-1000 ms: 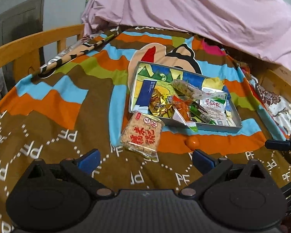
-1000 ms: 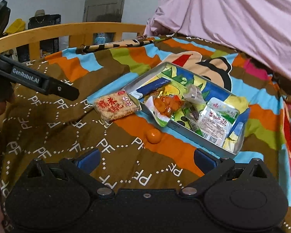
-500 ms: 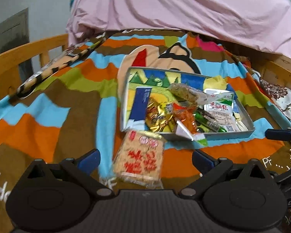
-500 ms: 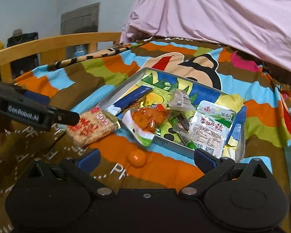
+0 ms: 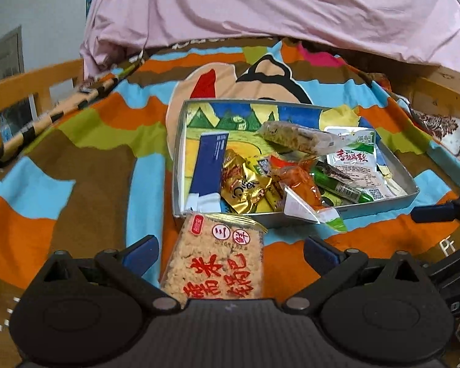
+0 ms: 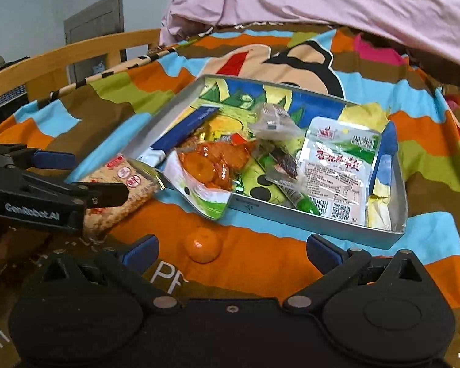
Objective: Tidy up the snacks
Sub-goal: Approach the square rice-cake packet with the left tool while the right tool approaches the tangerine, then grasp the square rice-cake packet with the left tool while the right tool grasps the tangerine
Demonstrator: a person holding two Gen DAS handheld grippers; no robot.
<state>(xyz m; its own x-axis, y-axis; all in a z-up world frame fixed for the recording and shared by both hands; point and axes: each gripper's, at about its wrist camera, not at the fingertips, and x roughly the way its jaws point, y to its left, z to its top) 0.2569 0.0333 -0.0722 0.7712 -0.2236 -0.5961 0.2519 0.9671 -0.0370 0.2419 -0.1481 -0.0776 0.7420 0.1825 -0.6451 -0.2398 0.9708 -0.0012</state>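
Observation:
A shallow metal tray (image 5: pixel 181 141) (image 6: pixel 392 236) lies on the striped blanket with several snack packets in it. A rice cracker packet (image 5: pixel 220 260) (image 6: pixel 128 184) with red writing lies on the blanket at the tray's near left corner. My left gripper (image 5: pixel 230 248) is open, its fingers on either side of that packet, not touching it. A small orange (image 6: pixel 203 244) lies on the blanket in front of the tray. My right gripper (image 6: pixel 230 250) is open, with the orange between its fingers, left of centre. An orange snack bag (image 5: pixel 303 187) (image 6: pixel 208 171) hangs over the tray's front rim.
The colourful blanket (image 5: pixel 76 184) covers a bed with a wooden rail (image 5: pixel 24 82) at left and a pink quilt (image 5: pixel 260 6) behind the tray. The left gripper's body (image 6: pixel 40 193) shows at the left of the right wrist view.
Both grippers have moved forward toward the tray. The cracker packet now lies between my left fingers and the orange between my right fingers. Both stay open.

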